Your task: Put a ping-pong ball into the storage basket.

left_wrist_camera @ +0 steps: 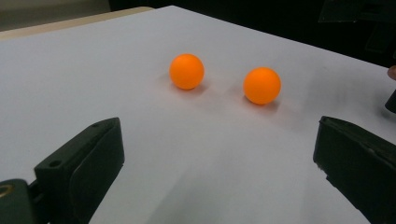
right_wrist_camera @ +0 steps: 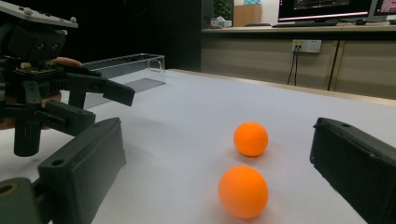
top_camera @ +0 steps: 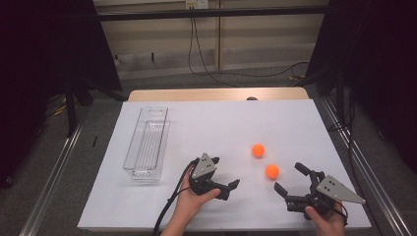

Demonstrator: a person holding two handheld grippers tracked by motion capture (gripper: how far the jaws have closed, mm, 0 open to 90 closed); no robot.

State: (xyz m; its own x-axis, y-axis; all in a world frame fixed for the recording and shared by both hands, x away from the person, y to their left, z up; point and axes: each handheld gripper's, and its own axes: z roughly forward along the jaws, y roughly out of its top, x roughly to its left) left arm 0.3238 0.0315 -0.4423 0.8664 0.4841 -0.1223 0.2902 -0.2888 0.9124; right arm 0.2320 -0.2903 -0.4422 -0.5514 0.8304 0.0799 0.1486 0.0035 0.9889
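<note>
The left gripper is a black, blocky tool with two thick, squared jaws; in its own view each jaw has a matt, faintly green-black face, and the one on the left of that view carries a small round hole. A grey three-cornered plate with small dark screws sits on top of it, and a black cable trails from its rear past the person's bare forearm toward the near edge of the tabletop. The right gripper is of the same make: black body, two wide jaws, a longer grey triangular plate dotted with screws. No sleeves cover the forearms.
</note>
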